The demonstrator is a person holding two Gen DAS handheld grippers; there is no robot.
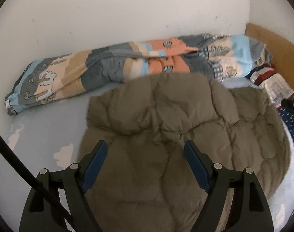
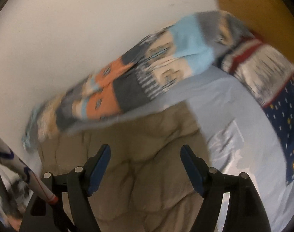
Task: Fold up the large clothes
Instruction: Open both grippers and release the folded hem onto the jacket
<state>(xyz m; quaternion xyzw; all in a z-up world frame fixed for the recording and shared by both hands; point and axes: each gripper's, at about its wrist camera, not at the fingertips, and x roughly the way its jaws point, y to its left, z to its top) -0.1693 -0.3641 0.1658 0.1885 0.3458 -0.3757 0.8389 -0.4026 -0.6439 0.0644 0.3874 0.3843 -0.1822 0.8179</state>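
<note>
A puffy olive-brown quilted jacket (image 1: 166,119) lies bunched on the pale blue bed sheet (image 1: 40,135). My left gripper (image 1: 146,147) hovers over its near part with the jaws wide apart and nothing pinched between the blue pads. In the blurred right wrist view the same jacket (image 2: 137,154) lies below my right gripper (image 2: 145,150), which also stands open above the fabric, with no cloth held. The jacket's near edge is hidden under both grippers.
A rolled patchwork quilt (image 1: 127,61) lies along the white wall (image 1: 127,9) behind the jacket. Patterned bedding in red, white and navy (image 2: 272,89) piles at the right by a wooden headboard (image 1: 272,44). A black cable (image 1: 21,164) crosses the left.
</note>
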